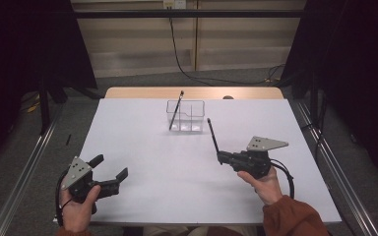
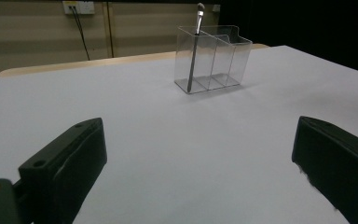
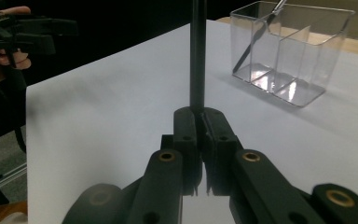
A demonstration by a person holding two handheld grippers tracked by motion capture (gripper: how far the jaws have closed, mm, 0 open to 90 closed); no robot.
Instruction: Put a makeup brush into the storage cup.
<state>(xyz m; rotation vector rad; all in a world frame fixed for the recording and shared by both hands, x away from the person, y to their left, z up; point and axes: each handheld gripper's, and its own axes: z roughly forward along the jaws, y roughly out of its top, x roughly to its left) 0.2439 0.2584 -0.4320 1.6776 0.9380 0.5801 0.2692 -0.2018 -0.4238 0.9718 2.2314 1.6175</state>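
Right gripper (image 3: 200, 114) clamps a dark pen (image 1: 212, 133) upright; steer it level to the clear holder (image 3: 292, 51) ahead, then lower it into a free compartment.

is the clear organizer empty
No, a thin dark brush stands tilted in an end compartment of the clear organizer.

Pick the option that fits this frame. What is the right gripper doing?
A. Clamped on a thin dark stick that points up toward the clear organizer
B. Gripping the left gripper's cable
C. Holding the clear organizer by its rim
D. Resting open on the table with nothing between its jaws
A: the right gripper has its jaws shut on the thin dark stick, which rises from them toward the clear organizer.
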